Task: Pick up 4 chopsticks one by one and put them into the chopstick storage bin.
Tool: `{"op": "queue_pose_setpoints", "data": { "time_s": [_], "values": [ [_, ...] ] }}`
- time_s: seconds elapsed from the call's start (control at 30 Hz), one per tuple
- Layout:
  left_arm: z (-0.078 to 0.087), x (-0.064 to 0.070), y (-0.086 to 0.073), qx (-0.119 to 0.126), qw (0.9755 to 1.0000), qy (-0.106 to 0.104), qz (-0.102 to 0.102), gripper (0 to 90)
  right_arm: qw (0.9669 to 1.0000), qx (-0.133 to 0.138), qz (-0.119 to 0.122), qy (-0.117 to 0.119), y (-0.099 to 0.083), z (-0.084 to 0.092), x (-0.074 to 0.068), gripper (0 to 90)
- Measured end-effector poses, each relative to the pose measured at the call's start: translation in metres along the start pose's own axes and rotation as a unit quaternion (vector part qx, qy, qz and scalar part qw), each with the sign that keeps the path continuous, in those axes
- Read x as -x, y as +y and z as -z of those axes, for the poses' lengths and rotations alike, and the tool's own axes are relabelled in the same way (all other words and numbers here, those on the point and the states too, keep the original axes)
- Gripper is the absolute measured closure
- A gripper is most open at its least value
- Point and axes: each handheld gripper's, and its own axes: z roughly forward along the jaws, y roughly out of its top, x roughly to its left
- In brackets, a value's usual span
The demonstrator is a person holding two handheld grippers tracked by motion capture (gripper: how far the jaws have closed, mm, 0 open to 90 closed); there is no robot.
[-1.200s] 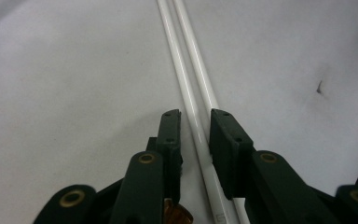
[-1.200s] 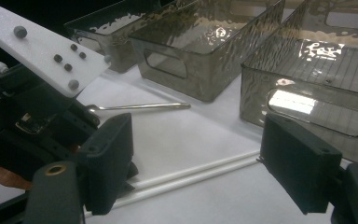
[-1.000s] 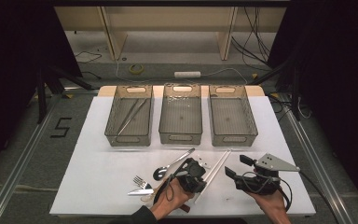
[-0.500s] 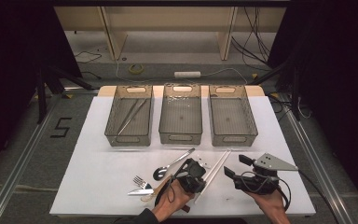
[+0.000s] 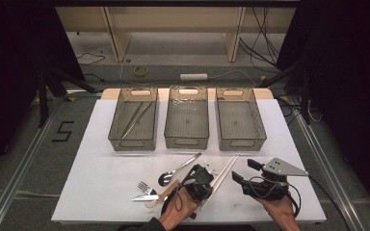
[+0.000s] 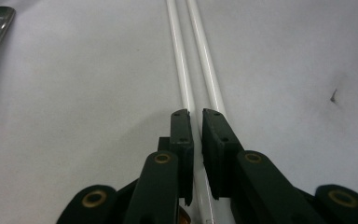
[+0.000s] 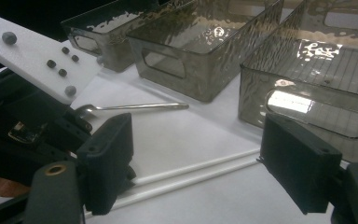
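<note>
Jaws of the left gripper (image 6: pixel 196 114) are seen drawn nearly together over a pair of white chopsticks (image 6: pixel 193 56), having just been closing; in the left gripper view the left stick runs into the narrow gap between the pads, while the right stick passes under the right jaw. Whether the pads actually press on the sticks cannot be told from the pictures. In the high view the left gripper (image 5: pixel 211 177) is held low at the near end of the white chopsticks (image 5: pixel 224 171), which lie side by side on the white table top (image 5: pixel 101 192) and point away toward the bins.

The right gripper (image 7: pixel 196 158) is kept spread wide, with nothing between its jaws; in its own view the chopsticks (image 7: pixel 200 172) are seen lying on the table beyond the pads. In the high view the right gripper (image 5: pixel 243 172) is held just to the right of the sticks, apart from them.

A metal spoon (image 5: pixel 178 169) is laid on the table to the left of the sticks, and a fork (image 5: pixel 147 186) and a knife (image 5: pixel 142 198) are found nearer the front edge. Three smoky clear plastic bins are lined up at the far side: the left bin (image 5: pixel 134 142) holds long thin utensils, the middle bin (image 5: pixel 187 141) and the right bin (image 5: pixel 241 142) stand beside it.
</note>
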Motion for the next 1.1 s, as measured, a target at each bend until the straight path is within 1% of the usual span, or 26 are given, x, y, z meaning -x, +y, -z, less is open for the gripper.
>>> {"op": "queue_pose_setpoints", "data": {
  "time_s": [0.13, 0.2, 0.27, 0.47, 0.5, 0.67, 0.87, 1.1],
  "values": [
    [0.0, -0.003, 0.0, 0.001, 0.9998, -0.009, 0.016, 82.8, 1.0, -0.001, 0.001, 0.0, 0.0, 0.0, 0.0, 26.5],
    [0.0, -0.004, -0.001, 0.004, 0.9998, -0.009, 0.019, 83.0, 1.0, -0.001, 0.0, 0.0, 0.0, 0.0, 0.0, 26.5],
    [0.0, -0.005, -0.001, 0.004, 0.9995, -0.014, 0.027, 83.2, 1.0, -0.001, 0.0, 0.0, 0.0, 0.0, 0.0, 26.5],
    [0.001, -0.006, -0.001, 0.002, 0.9994, -0.016, 0.03, 83.3, 1.0, -0.001, 0.0, 0.001, 0.0, 0.0, 0.0, 26.5],
    [0.001, -0.007, -0.001, 0.005, 0.9993, -0.015, 0.034, 83.4, 1.0, 0.0, 0.001, 0.001, 0.0, 0.0, 0.0, 26.5],
    [0.001, -0.007, 0.001, 0.004, 0.9993, -0.016, 0.033, 83.4, 1.0, -0.001, 0.0, 0.002, 0.0, 0.0, 0.0, 26.5],
    [0.009, -0.009, 0.006, 0.017, 0.9992, -0.013, 0.034, 83.5, 1.0, 0.001, 0.0, 0.003, 0.0, 0.0, 0.0, 26.5],
    [0.014, -0.01, 0.01, 0.014, 0.9998, -0.005, 0.016, 83.5, 1.0, 0.0, -0.001, 0.004, 0.0, -0.001, 0.0, 26.4]
  ]
}}
